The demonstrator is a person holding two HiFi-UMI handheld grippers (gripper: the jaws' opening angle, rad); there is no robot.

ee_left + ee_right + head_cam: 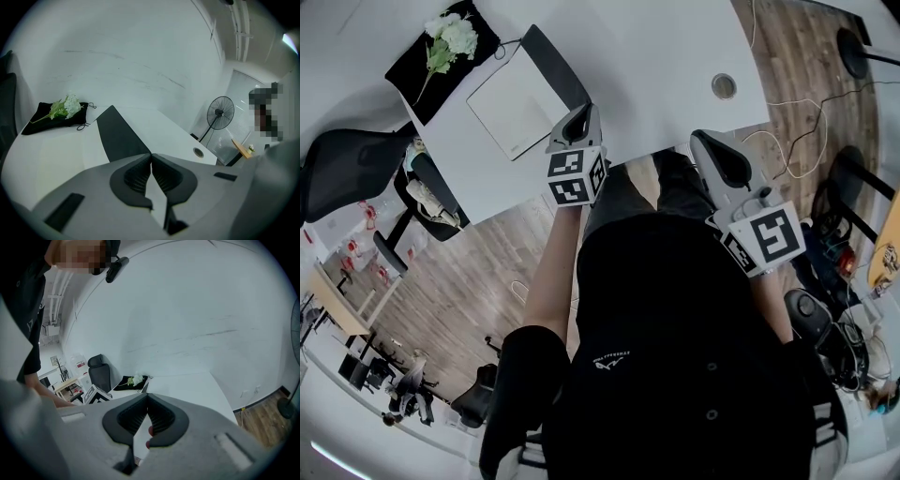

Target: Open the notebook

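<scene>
The notebook (pixel 517 105) lies on the white table (pixel 656 56), showing a white page with a dark cover (pixel 555 64) along its right side. In the left gripper view the dark cover (pixel 119 133) rises just beyond the jaws. My left gripper (pixel 578 120) hovers at the table's near edge, right next to the notebook's near corner, shut with nothing between its jaws (pixel 151 157). My right gripper (pixel 712 150) is held off the table's edge, over the person's lap. It is shut and empty too (pixel 147 397).
A black cloth (pixel 412 66) with white flowers (pixel 455 36) lies at the table's far left corner. A round cable grommet (pixel 724 86) sits on the right. Black office chairs (pixel 347 169) stand left of the table, with cables (pixel 797 112) on the wood floor to the right and a fan (pixel 220 115) beyond.
</scene>
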